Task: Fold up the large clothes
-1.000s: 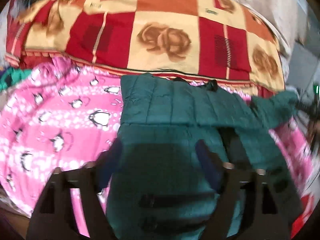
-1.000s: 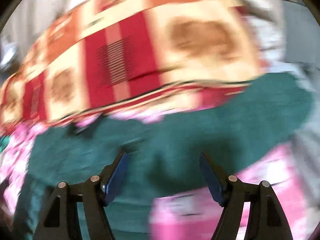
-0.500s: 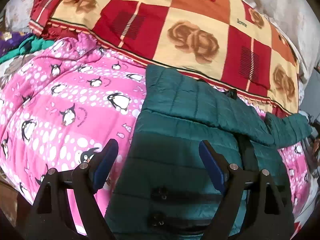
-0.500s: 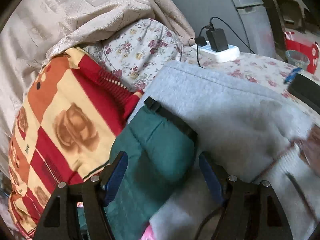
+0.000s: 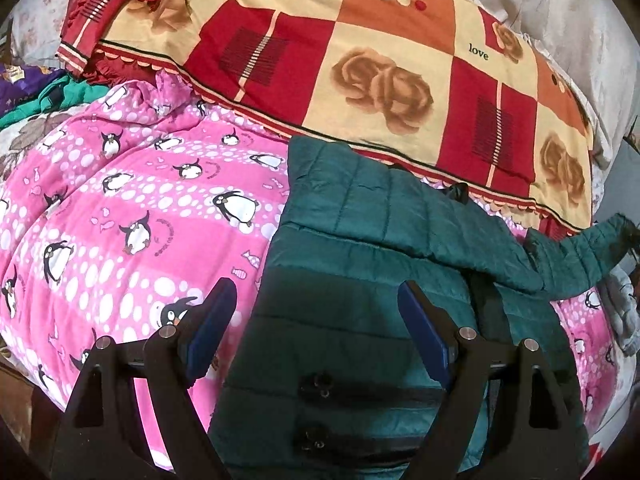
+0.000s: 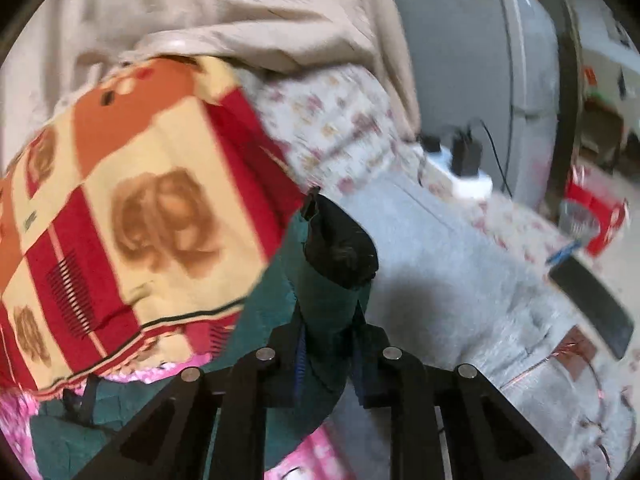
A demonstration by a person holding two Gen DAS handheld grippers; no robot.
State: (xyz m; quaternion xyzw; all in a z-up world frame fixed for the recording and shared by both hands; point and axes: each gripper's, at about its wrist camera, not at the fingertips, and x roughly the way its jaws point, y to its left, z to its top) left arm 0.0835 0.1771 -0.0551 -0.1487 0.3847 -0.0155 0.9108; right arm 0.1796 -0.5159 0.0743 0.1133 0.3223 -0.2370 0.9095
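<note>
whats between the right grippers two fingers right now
The green jacket's sleeve, black cuff end poking out past the right gripper, whose jaws are closing onto it. The right wrist view shows this.

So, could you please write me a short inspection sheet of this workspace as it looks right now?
Surface: pink penguin blanket spread over a bed.
Job's things: green quilted jacket lying on the blanket, one sleeve lifted.
Clutter: red and cream rose quilt bunched behind the jacket; grey garment beside it.
Grippers: left gripper open above the jacket body, holding nothing; right gripper closing, pads pressed on the sleeve near its black cuff.
Cables: white power strip with black plugs and leads on the floral sheet.
Surroundings: beige curtain; grey appliance.
</note>
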